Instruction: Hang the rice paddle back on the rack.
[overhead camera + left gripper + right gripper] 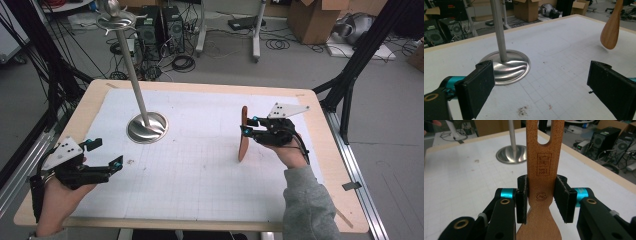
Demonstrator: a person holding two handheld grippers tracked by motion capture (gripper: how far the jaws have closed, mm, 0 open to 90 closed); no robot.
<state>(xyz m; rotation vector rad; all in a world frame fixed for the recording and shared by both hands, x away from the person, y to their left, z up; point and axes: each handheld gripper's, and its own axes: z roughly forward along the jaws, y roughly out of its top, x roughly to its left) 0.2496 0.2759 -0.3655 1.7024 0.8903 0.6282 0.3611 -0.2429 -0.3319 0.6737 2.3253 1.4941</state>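
Wooden spatula (243, 135) held upright above the table mat (200, 165), slotted handle end up, presumably so the slot can go over a hook of the steel stand (146, 125). Right gripper (541, 197) clamps the handle flat between both pads. Left gripper (541, 85) rests wide open, empty, near the stand base.

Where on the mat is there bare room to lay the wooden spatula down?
The white gridded mat is bare across its middle, between the polished steel stand's round base and the flat wooden spatula held upright in the right gripper. The near strip between the left gripper and right gripper is bare too. It is tighter around the stand's base.
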